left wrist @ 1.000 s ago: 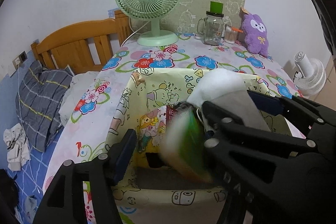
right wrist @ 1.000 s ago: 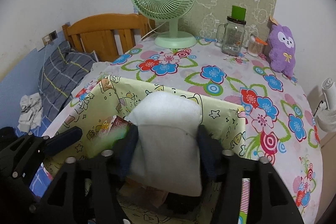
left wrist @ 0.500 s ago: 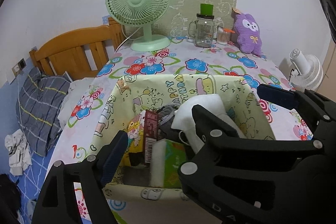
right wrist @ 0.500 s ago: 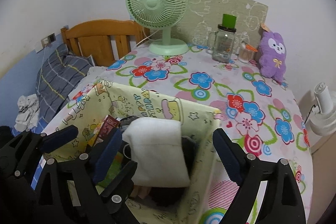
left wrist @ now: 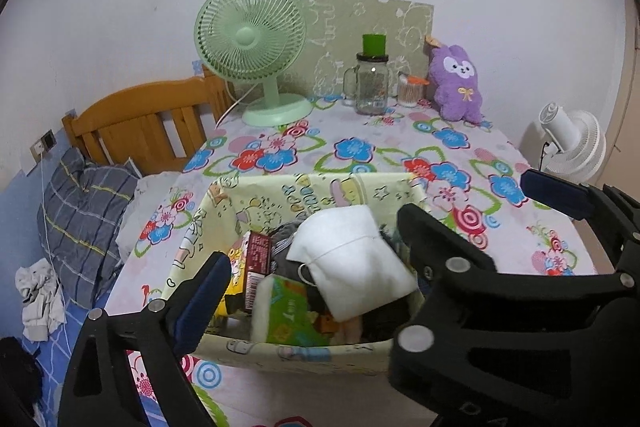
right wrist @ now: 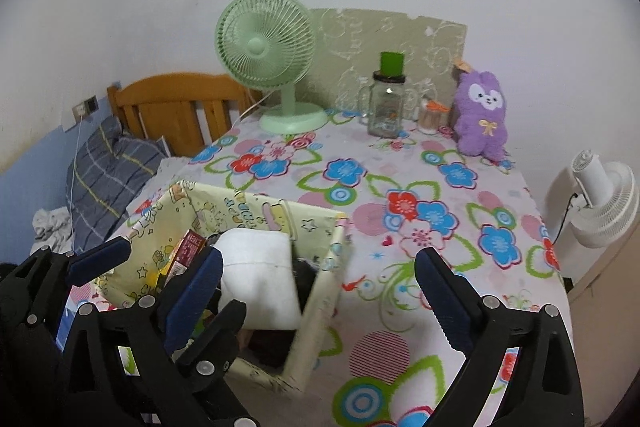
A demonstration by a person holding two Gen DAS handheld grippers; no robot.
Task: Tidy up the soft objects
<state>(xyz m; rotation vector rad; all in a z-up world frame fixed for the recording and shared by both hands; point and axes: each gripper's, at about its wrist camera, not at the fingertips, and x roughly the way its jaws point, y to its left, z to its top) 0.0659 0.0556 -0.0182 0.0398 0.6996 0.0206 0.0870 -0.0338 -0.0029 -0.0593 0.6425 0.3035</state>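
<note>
Left tongs (left wrist: 316,247) spread wide, empty, above the soft-sided cartoon-print fabric bin (left wrist: 296,349) on the floral-clothed counter (left wrist: 360,151). Inside it – a glossy green tissue pack (left wrist: 288,313), then a flat white pouch (left wrist: 354,267) leaning upright. Right tongs (right wrist: 320,267) gape empty beside the bin.

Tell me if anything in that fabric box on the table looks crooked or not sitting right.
Yes. The white pouch lies tilted on top of the other things in the fabric box, one corner poking above the rim rather than tucked in. The green tissue pack leans too. Nothing looks spilled or damaged.
</note>
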